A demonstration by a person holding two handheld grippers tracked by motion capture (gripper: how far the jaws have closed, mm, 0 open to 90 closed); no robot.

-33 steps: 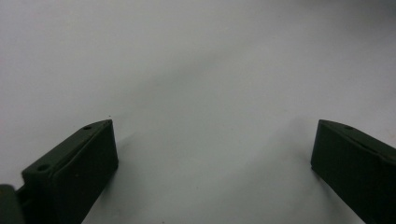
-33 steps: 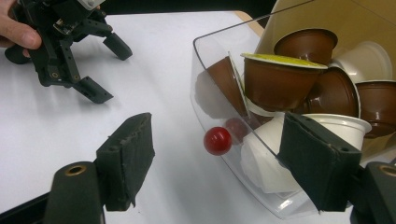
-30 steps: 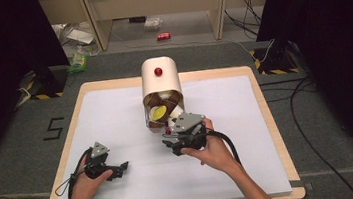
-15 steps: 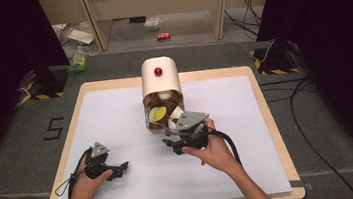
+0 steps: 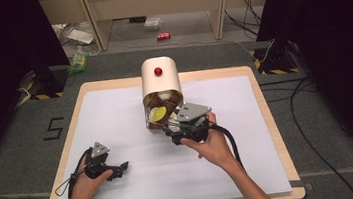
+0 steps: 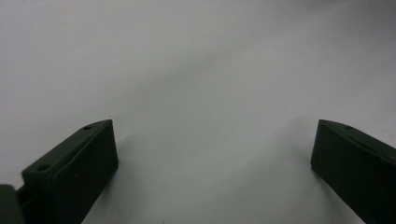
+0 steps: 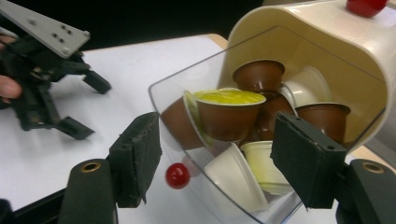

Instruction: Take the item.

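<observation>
Two grippers, one at the capsule drawer

Two black jaws of the right gripper point(image 7: 215, 163) stood either side of the clear plastic drawer point(image 7: 187, 100), having just been closing, though their pads had not yet pressed on its walls. That drawer jutted from the cream rounded dispenser point(image 5: 160, 78), which stood mid-surface with a red knob point(image 5: 158, 71) on top. Inside lay brown coffee capsules point(image 7: 259, 74), one with a yellow lid point(image 7: 229, 97), and cream-coloured ones point(image 7: 233, 179). Well apart, the left gripper point(image 5: 120, 168) rested low over the white surface point(image 5: 247, 121), jaws wide and holding nothing.
</observation>
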